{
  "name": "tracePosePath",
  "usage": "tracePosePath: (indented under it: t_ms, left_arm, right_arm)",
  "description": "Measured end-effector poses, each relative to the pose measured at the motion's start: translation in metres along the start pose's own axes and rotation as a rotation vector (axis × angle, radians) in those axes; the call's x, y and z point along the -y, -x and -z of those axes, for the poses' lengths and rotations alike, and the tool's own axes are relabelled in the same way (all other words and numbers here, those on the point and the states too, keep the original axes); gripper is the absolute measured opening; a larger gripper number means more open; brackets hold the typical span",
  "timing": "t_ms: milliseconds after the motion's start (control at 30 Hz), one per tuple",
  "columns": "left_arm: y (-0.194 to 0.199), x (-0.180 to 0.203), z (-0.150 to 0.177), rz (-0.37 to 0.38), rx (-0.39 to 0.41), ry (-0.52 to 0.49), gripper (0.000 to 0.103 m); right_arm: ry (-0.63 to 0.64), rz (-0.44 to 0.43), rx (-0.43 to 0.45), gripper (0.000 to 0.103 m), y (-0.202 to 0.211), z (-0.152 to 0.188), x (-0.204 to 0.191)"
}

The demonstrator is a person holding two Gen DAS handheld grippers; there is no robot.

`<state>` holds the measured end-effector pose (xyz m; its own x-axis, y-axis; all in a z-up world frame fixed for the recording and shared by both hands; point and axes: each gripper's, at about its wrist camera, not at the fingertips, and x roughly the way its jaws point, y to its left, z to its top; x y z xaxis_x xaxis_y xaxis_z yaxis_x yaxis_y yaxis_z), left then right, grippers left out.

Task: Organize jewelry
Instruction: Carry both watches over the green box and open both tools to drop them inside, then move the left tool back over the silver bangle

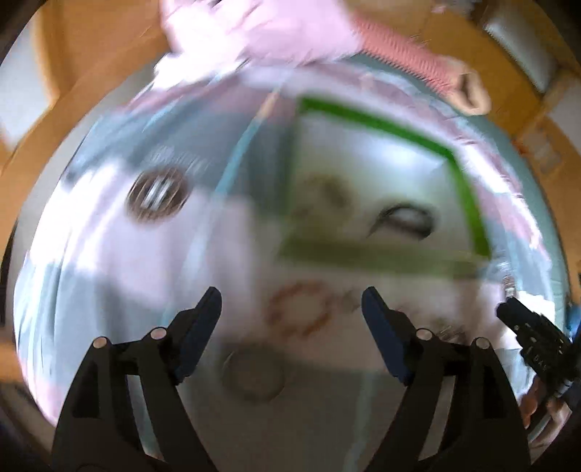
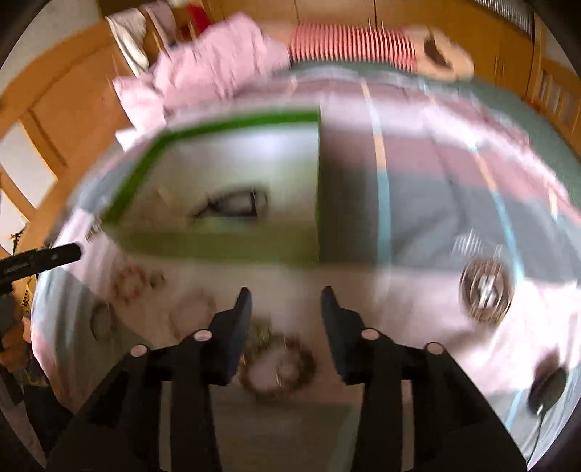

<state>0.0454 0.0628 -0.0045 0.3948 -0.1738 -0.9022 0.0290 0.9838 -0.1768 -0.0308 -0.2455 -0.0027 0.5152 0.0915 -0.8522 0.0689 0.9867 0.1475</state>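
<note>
Both views are motion-blurred. A shallow box with a green rim [image 1: 381,125] [image 2: 225,121] lies on a bed and holds a dark bracelet [image 1: 403,218] [image 2: 232,203]. A reddish bead bracelet [image 1: 297,308] [image 2: 127,283] lies on the cover in front of the box, between my left gripper's fingers. My left gripper [image 1: 292,308] is open and empty above it. A brownish bead bracelet [image 2: 277,370] lies under my right gripper [image 2: 285,308], which is open and empty. A grey ring-shaped piece [image 1: 252,374] [image 2: 100,321] lies nearby.
A round striped brown item [image 1: 158,194] [image 2: 486,290] lies on the patterned bedcover [image 1: 90,261]. A pink blanket [image 1: 261,29] [image 2: 203,72] and a red-striped roll [image 1: 406,54] [image 2: 352,43] lie at the far end. A black disc with a cord [image 2: 546,386] lies at right.
</note>
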Motion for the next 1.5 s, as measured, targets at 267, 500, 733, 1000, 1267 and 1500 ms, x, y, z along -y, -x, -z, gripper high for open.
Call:
tracePosePath:
  t_ms: [267,500,733,1000,1267,1500]
  left_arm:
    - [-0.029,-0.045,0.019,-0.082,-0.148,0.152,0.079]
    - [-0.038,-0.035,0.021,-0.107,-0.179,0.108,0.08]
    - [-0.049,-0.013,0.024,-0.132,-0.201,0.032,0.08]
    - [-0.059,0.007,0.029,-0.131,-0.224,-0.017,0.08]
    - [-0.062,0.008,0.03,-0.136,-0.233,-0.014,0.082]
    - [-0.058,0.006,0.032,-0.134,-0.234,-0.015,0.084]
  right_arm:
    - [0.085,0.067,-0.1,0.039,-0.037,0.012,-0.023]
    - [0.014,0.094,-0.138,0.04,-0.041,0.014,-0.001]
    - [-0.022,0.046,-0.157,0.04,-0.038,0.015,0.004]
    - [0.156,-0.039,-0.124,0.039,-0.028,0.023,-0.042]
    - [0.312,-0.013,-0.161,0.026,-0.048,0.041,-0.073]
    - [0.327,-0.096,-0.161,0.024,-0.044,0.04,-0.083]
